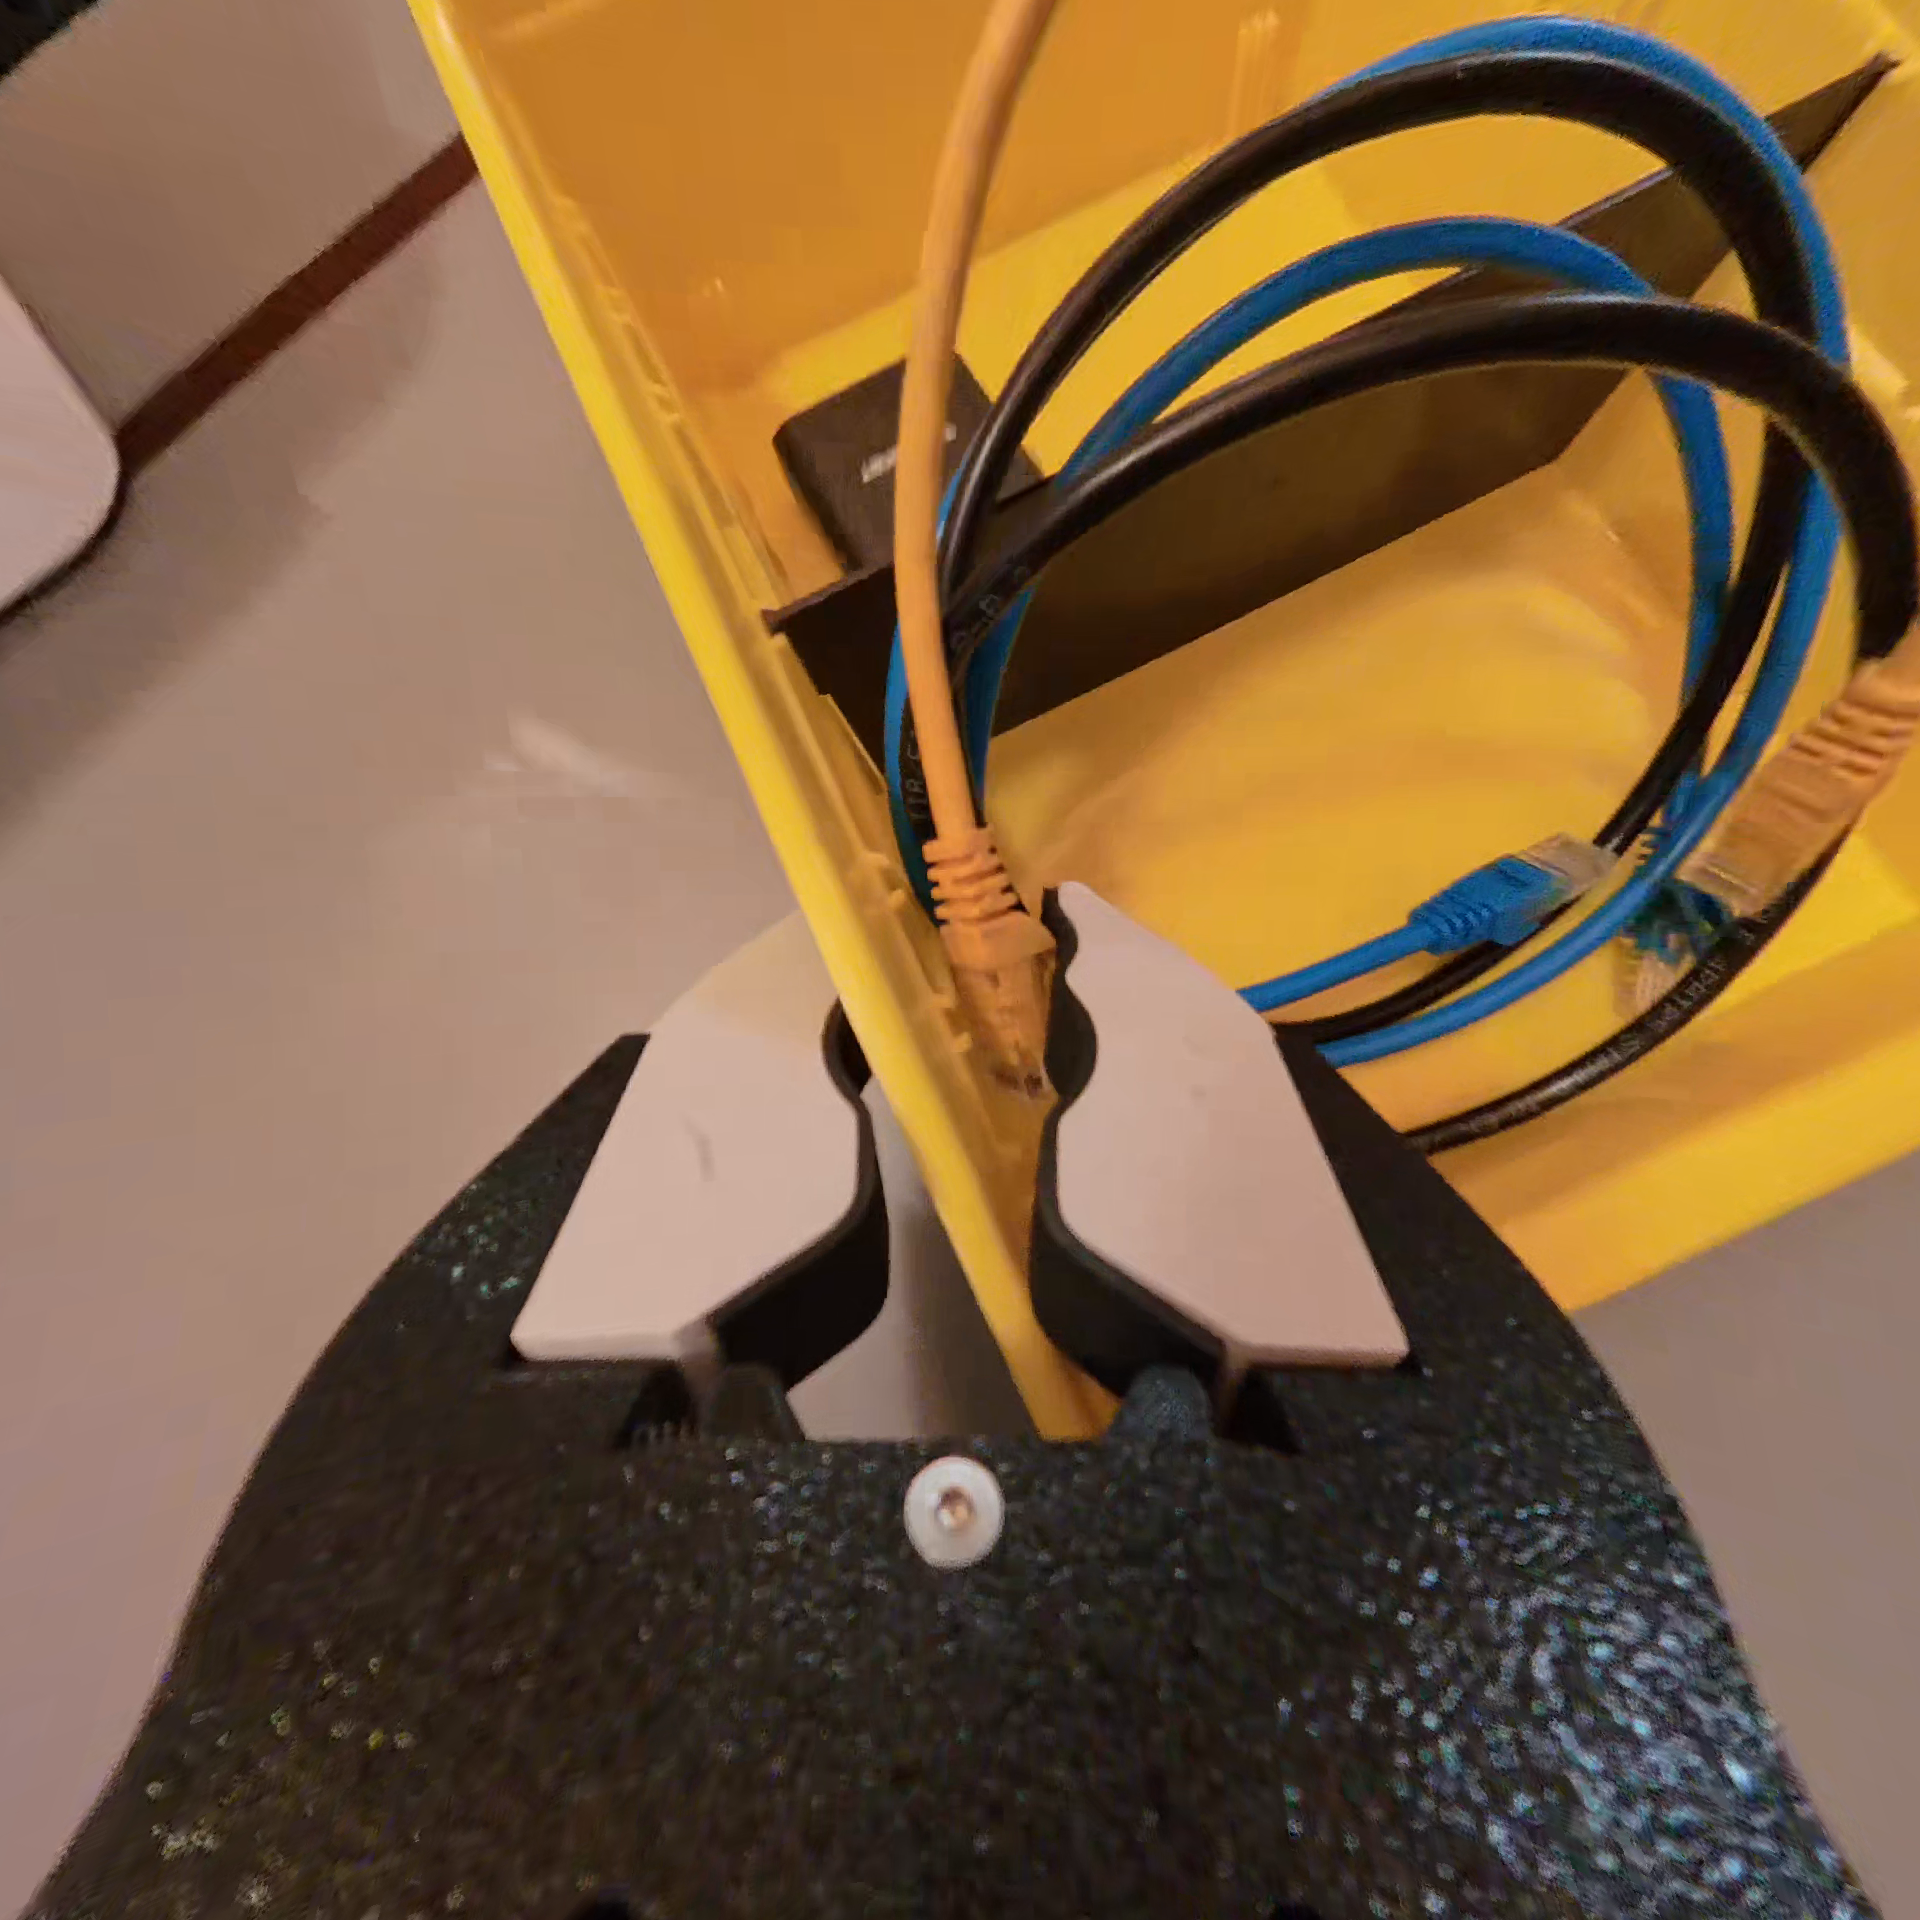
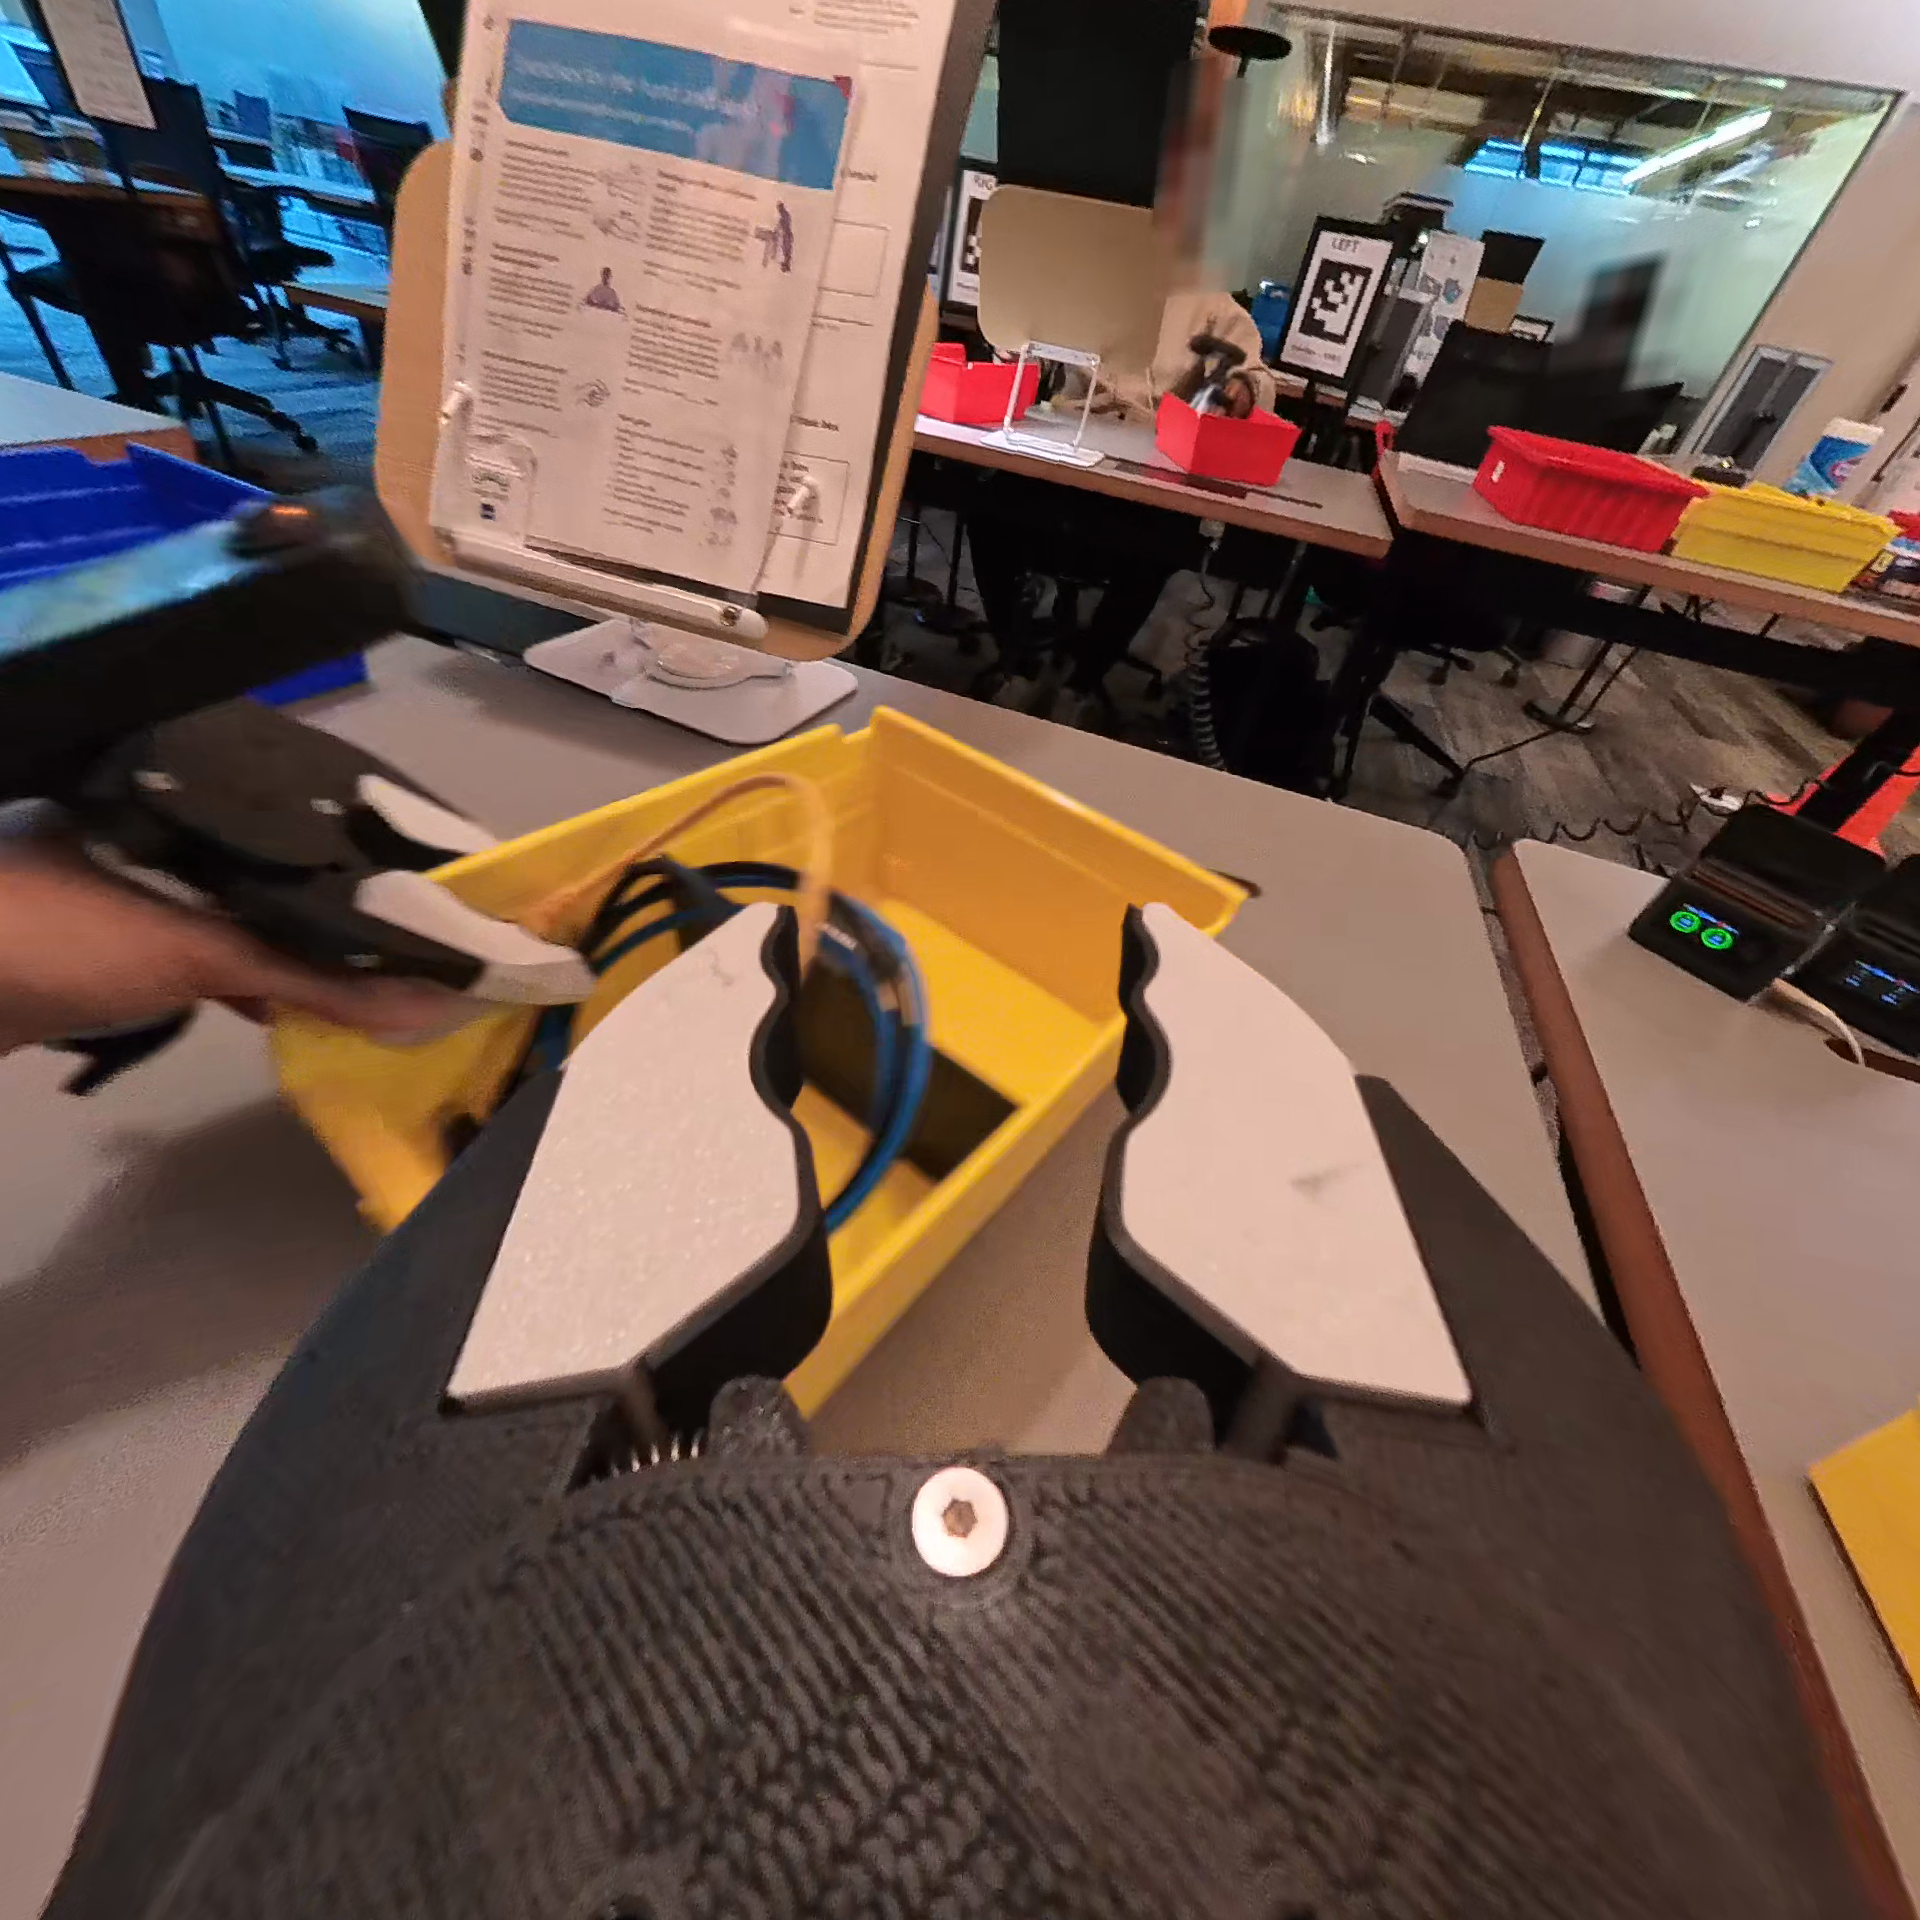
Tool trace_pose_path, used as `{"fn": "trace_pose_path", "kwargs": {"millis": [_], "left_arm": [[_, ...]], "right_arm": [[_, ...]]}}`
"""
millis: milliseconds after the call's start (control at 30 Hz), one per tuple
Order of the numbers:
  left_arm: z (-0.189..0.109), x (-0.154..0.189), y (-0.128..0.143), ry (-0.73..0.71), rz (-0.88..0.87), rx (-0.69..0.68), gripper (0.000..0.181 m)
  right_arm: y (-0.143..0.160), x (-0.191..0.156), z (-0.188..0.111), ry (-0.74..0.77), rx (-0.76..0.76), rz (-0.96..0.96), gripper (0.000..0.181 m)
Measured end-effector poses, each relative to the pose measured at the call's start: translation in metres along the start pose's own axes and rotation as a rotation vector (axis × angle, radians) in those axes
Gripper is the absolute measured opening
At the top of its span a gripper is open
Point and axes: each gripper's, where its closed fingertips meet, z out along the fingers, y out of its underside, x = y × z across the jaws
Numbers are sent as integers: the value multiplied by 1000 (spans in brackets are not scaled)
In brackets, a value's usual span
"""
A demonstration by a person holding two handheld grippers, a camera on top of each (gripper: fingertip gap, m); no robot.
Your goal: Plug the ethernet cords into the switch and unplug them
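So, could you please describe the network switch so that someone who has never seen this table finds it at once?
Look at the yellow bin on the grey table; a black divider splits it in two. The switch is the small flat black box lying in the far compartment, behind that divider. Unlike the coiled blue, black and orange cords nearby, it is rigid and rectangular.

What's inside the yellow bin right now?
The yellow bin holds coiled blue cords, black cords, an orange cord and a black switch behind a black divider. The switch's ports are hidden.
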Motion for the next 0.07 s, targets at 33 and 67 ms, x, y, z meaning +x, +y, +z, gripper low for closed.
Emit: {"fn": "trace_pose_path", "kwargs": {"millis": [33,67], "left_arm": [[-18,-7,20,21,14,6,27],[-38,-15,41,36,32,14,26]], "right_arm": [[-1,-5,1,-13,3,1,59],[-3,-11,2,-27,7,1,59]]}}
